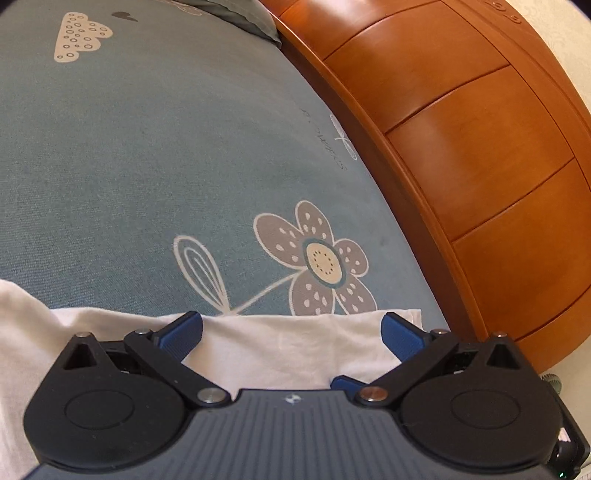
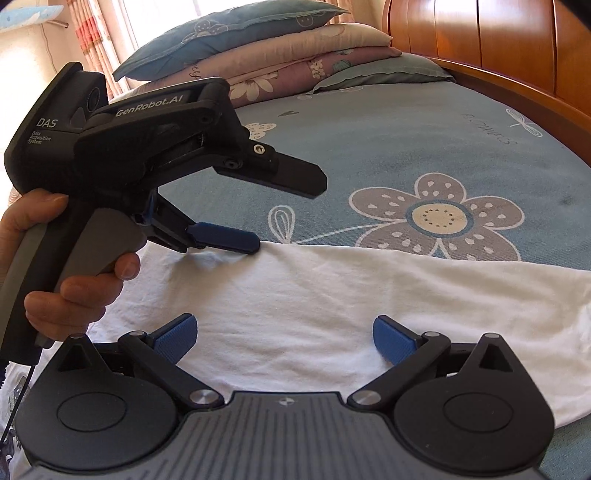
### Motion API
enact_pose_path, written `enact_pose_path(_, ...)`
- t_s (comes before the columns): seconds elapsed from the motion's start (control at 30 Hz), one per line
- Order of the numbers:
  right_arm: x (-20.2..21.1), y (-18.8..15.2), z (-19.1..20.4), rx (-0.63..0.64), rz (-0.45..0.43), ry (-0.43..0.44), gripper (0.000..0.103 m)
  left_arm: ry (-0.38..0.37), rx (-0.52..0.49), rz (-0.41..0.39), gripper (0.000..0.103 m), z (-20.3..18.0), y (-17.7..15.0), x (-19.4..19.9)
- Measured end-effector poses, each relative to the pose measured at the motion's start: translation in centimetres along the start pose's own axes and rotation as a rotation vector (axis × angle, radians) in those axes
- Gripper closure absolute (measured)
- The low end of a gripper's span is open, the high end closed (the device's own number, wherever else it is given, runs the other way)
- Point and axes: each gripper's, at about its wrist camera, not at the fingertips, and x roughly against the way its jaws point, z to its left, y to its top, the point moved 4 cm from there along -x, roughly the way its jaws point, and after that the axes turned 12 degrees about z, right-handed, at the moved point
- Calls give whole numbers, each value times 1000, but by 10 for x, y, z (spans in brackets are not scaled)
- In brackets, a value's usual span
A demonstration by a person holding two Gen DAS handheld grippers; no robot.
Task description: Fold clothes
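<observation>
A white garment (image 2: pixel 332 295) lies flat on the blue-grey flowered bedsheet (image 2: pixel 369 147), its far edge running across a large flower print. My right gripper (image 2: pixel 284 338) hovers over the garment's near part, jaws wide open, nothing between the pads. A hand holds my left gripper (image 2: pixel 288 214) at the left, also open. Its lower blue finger (image 2: pixel 229 238) rests at the garment's far edge and its upper finger stands clear above. In the left wrist view the left gripper (image 1: pixel 293 332) spans the white garment (image 1: pixel 280 350) near a corner, its pads apart.
A wooden bed frame (image 1: pixel 480 147) curves along the right side of the sheet (image 1: pixel 147 147). Stacked pillows (image 2: pixel 258 55) lie at the head of the bed, with the wooden board (image 2: pixel 498 48) beside them. A curtain (image 2: pixel 92 29) hangs at the far left.
</observation>
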Motion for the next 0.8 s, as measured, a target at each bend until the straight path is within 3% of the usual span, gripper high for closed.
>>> enact_pose_path(0.13, 2, 1, -1, -9, -5, -2, 1, -4, -6, -14, 1, 1, -3, 23)
enact_pose_path(0.33, 18, 1, 1, -5, -34, -8, 6, 123, -188, -78, 1, -6, -41, 84)
enact_pose_path(0.4, 26, 3, 2, -6, -48, -15, 6, 150, -202, -102, 1, 0, -60, 101)
enact_pose_path(0.53, 38, 6, -2, -28, -67, -21, 6, 102, -140, -79, 1, 20, -100, 117)
enact_pose_path(0.7, 48, 8, -12, -75, -85, -53, 6, 14, -78, -35, 1, 35, -129, 100)
enact_pose_path(0.8, 52, 8, -16, -102, -101, -48, 6, 3, -109, -27, 1, 31, -139, 98)
